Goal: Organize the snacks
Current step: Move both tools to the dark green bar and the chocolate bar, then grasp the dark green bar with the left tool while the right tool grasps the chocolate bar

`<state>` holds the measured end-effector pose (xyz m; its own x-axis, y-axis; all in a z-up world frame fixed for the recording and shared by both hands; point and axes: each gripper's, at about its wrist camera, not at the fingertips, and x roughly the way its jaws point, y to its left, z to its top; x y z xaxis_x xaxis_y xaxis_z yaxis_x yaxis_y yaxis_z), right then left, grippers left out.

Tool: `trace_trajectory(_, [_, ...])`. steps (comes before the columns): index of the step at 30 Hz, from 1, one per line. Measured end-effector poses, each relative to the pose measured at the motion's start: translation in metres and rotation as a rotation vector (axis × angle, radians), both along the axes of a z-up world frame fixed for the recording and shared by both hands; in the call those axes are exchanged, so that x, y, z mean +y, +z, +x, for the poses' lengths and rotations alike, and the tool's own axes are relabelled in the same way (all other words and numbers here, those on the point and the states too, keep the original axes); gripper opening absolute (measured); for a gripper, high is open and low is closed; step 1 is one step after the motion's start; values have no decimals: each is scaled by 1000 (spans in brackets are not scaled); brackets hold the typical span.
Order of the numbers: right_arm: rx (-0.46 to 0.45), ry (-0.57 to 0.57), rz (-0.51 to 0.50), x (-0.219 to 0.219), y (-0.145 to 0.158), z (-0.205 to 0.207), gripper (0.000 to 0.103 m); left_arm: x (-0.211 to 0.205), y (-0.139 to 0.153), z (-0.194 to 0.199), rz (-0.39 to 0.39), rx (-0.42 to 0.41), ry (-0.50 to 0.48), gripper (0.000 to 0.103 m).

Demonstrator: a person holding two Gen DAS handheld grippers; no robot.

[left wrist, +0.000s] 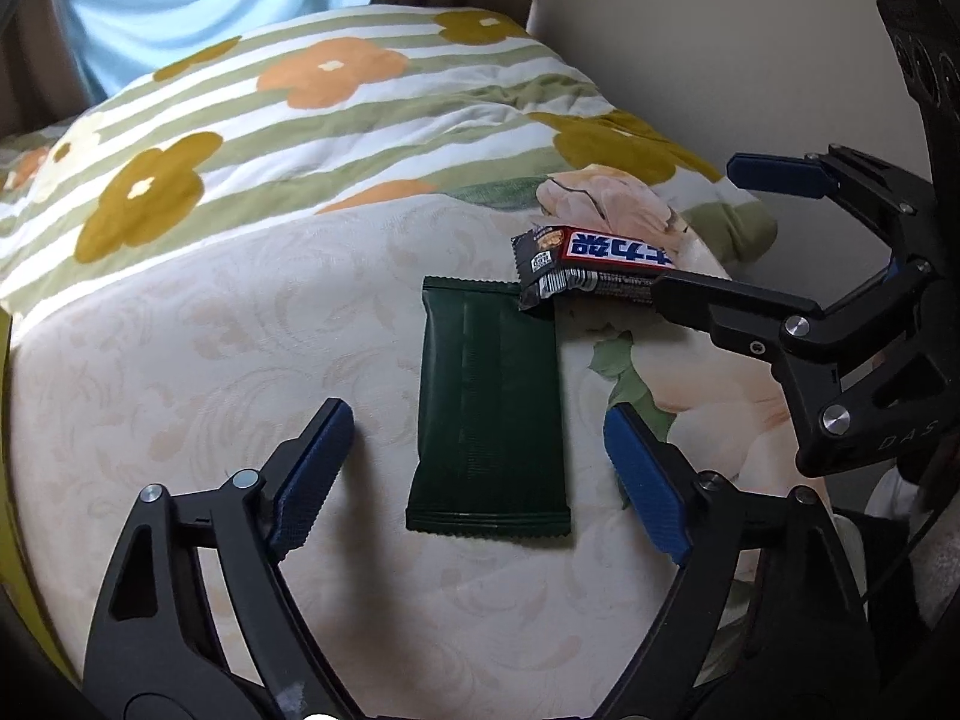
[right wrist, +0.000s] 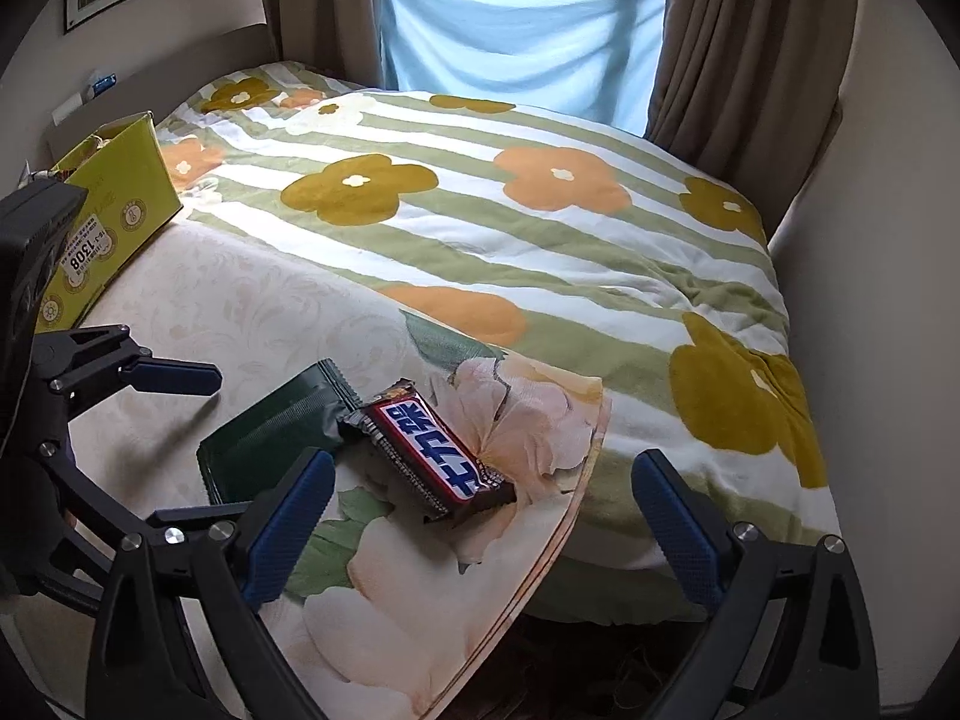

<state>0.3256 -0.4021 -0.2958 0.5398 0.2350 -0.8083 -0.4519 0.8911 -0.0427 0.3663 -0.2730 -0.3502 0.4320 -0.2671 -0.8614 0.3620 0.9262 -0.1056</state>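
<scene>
Left wrist view: the left hand-held gripper (left wrist: pixel 474 468) hangs spread apart astride the flat dark green foil snack packet (left wrist: pixel 489 405) at mid-frame on the bed (left wrist: pixel 180 360), likely lined up to grasp. The right hand-held gripper (right wrist: pixel 480 516), also apart and empty, frames the red-and-black wrapped chocolate bar (right wrist: pixel 429 453) touching that packet's corner.

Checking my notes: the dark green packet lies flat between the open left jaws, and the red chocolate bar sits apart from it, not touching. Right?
Not quite. The red chocolate bar overlaps a corner of the dark green packet rather than sitting apart; the right wrist view shows it. The packet does lie flat between the open left gripper jaws.
</scene>
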Motion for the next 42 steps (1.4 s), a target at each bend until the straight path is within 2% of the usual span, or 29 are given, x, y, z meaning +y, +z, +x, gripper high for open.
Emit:
trace_trajectory(2, [14, 40, 7, 1, -3, 3, 91, -3, 0, 0, -4, -12, -16, 85])
trace_trajectory(4, [29, 81, 2, 4, -7, 6, 89, -7, -1, 0, 14, -25, -27, 83])
trace_trajectory(8, [62, 140, 6, 7, -15, 10, 80, -14, -1, 1, 87, -52, -51, 65])
trace_trajectory(10, [62, 152, -7, 10, -17, 10, 80, -14, 0, 4, 88, -44, -54, 61])
trace_trajectory(14, [63, 177, -13, 12, -16, 11, 80, -13, 3, 8, 97, -30, -57, 41])
trace_trajectory(21, [64, 183, -29, 13, -16, 16, 79, -9, 5, 9, 107, -14, -34, 41])
trace_trajectory(26, [80, 202, -42, 21, -20, 18, 57, 4, 6, 10, 100, 3, 19, 41])
trace_trajectory(30, [92, 214, -50, 27, -25, 16, 46, 13, 12, 10, 91, -3, 47, 41])
trace_trajectory(32, [92, 217, -44, 29, -26, 13, 34, 16, 14, 11, 89, -6, 58, 41])
trace_trajectory(37, [87, 216, -15, 33, -21, 5, 32, 21, 24, 11, 75, -19, 77, 41])
trace_trajectory(42, [60, 178, 45, 36, 0, 2, 32, 30, 48, 6, 47, -40, 118, 41])
